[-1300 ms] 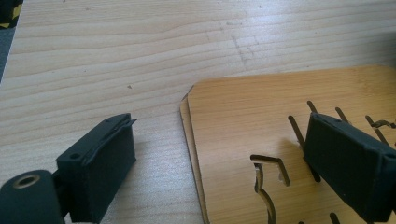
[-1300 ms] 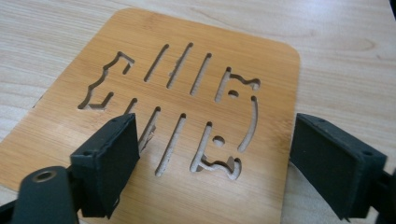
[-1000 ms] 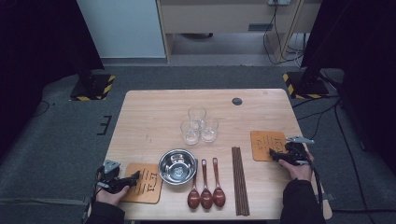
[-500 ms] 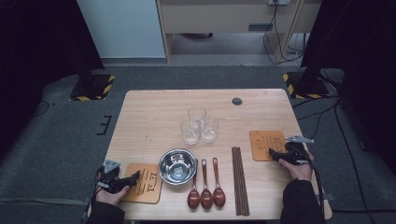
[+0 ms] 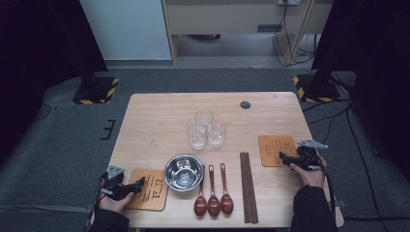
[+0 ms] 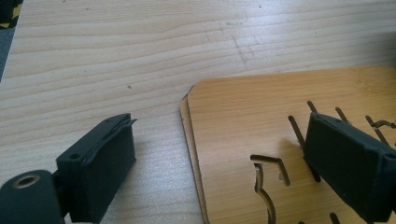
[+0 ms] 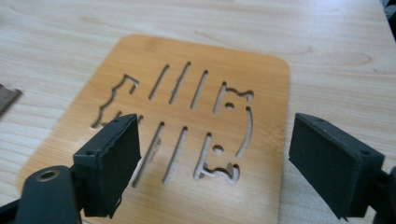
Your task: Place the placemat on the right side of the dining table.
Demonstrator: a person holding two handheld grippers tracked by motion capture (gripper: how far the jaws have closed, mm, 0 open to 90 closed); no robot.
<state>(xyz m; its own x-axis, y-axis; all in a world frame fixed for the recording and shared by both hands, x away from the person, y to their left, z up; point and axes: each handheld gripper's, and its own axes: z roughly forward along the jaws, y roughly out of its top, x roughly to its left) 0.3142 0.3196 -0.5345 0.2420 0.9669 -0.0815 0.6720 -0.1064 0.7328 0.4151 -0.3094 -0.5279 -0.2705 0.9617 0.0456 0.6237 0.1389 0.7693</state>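
You hover both grippers, left (image 5: 138, 184) and right (image 5: 284, 158), jaws wide (nothing held), over thin carved bamboo coasters (image 5: 151, 190) (image 5: 274, 149); next, probably close on an edge.

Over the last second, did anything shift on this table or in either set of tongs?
Nothing visibly changed. The left tongs stay open over the left mat, the right tongs open over the right mat; bowl, glasses, spoons and chopsticks lie as before.

Three glasses (image 5: 205, 128), three spoons (image 5: 213, 192), two mats (image 5: 150, 189), one bowl (image 5: 183, 172), chopsticks (image 5: 248, 186) bundled uncountably
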